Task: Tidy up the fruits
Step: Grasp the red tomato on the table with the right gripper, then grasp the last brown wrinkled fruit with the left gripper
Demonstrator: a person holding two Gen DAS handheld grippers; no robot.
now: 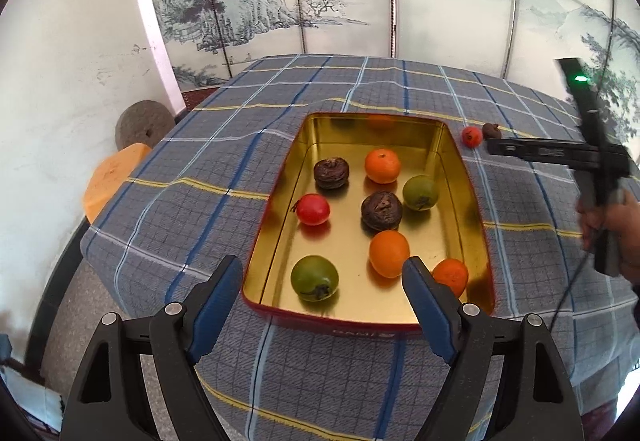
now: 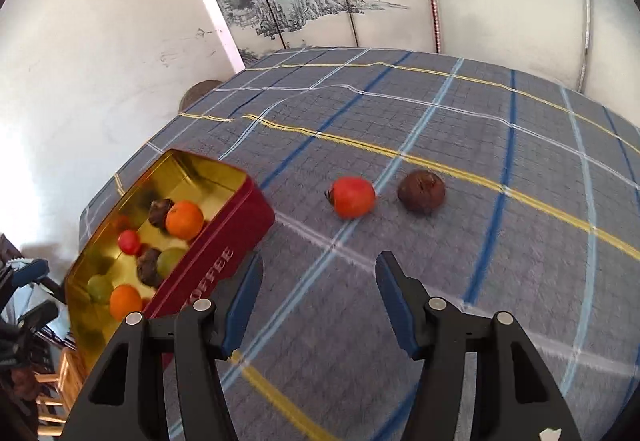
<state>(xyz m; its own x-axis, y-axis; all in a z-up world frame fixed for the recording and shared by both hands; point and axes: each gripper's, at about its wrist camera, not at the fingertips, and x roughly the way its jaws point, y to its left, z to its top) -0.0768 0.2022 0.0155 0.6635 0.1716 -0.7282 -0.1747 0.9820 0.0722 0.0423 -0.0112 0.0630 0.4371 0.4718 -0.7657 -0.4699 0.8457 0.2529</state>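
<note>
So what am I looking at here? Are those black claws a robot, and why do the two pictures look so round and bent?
No robot: a person holds a hand tool with two jaws in each hand, and each tool carries a wide-angle camera, which bends the picture. One picture looks along the left gripper, the other along the right gripper. In the left view you can see the person's hand holding the right tool. On the checked tablecloth stands a red tin, gold inside, with orange, green, red and dark brown fruits in it. A red fruit and a brown fruit lie outside on the cloth. Both pairs of jaws stand open and hold nothing.
</note>
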